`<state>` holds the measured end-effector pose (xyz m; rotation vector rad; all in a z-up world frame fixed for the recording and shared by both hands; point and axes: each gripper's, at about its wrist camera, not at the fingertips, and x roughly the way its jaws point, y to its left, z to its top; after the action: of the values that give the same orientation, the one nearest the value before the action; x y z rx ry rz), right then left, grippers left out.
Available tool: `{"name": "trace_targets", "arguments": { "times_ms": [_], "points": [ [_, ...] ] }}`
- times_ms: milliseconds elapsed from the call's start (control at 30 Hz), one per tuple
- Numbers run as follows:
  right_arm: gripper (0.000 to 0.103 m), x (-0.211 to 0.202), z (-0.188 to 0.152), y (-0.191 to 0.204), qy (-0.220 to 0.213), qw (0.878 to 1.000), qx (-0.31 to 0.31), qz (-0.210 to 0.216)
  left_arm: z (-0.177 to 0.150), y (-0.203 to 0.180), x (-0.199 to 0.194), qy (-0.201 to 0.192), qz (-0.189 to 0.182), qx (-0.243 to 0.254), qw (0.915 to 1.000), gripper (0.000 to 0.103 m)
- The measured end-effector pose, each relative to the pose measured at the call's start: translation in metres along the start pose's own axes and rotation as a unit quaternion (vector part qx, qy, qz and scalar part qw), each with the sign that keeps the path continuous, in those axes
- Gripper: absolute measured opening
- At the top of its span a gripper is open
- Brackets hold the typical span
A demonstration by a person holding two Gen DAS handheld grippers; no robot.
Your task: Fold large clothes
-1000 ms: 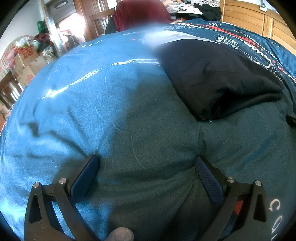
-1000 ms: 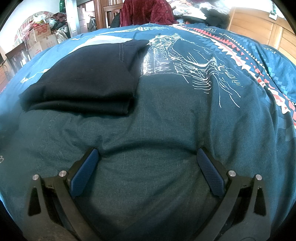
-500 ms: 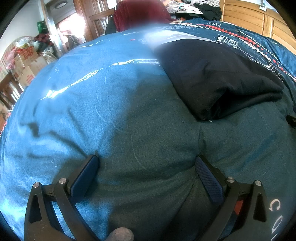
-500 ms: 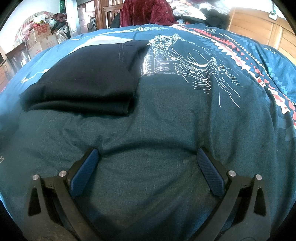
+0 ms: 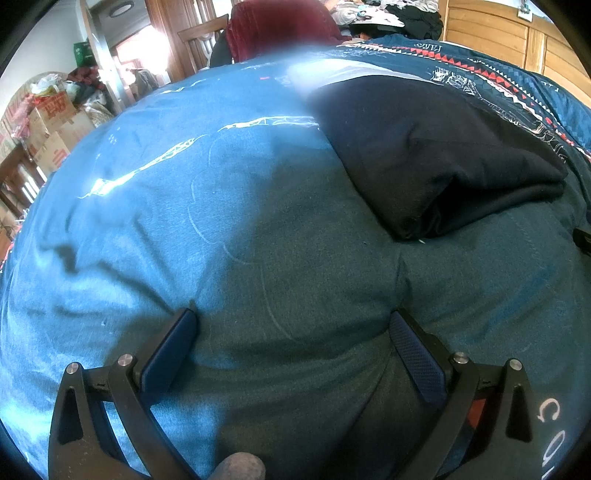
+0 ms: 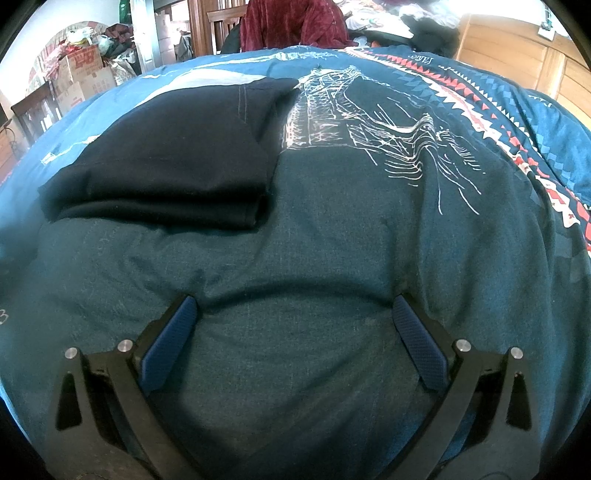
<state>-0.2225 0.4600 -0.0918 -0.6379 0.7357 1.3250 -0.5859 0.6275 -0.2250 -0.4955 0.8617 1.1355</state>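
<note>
1. Cluttered bedroom all round: cardboard boxes (image 5: 55,125) piled at the left, a wooden chair (image 6: 225,22) beyond the far edge of the bed with a dark red garment (image 6: 295,22) draped there, and wooden panelling (image 6: 517,59) at the far right.
2. Across the bed lies a teal bedspread (image 6: 332,240), printed with a white line drawing (image 6: 369,125) and a red-and-white zigzag band (image 6: 480,107) running toward the right edge.
3. My task piece, the black garment (image 6: 166,162), lies folded into a thick flat packet on the bedspread, toward the middle of the bed, its layered edges facing me.
4. From my left wrist the black garment (image 5: 443,158) sits ahead and to the right; from my right wrist it sits ahead and to the left, so it lies between my two hands and farther in.
5. My left tongs (image 5: 291,325) stand wide apart, holding nothing, their blue pads (image 5: 170,354) pressing down into the bedspread near the bed's near edge, well short of the garment.
6. My right tongs (image 6: 293,314) are likewise spread wide with nothing between them, blue pads (image 6: 421,350) sunk into the teal cloth, which puckers around the tips.
7. A fingertip (image 5: 240,467) shows at the bottom of the left wrist view.
8. Sunlight brightens the left half of the bedspread in that view.
</note>
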Motion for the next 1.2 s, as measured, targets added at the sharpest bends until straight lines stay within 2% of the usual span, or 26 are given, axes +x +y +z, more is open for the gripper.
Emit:
{"name": "trace_targets", "arguments": {
  "times_ms": [1200],
  "points": [
    [0.103,0.0001,0.0001,-0.0002,0.0,1.0,0.0,0.0,0.0013,0.0015,0.0027,-0.001,0.002,0.003,1.0,0.103]
  ]
}}
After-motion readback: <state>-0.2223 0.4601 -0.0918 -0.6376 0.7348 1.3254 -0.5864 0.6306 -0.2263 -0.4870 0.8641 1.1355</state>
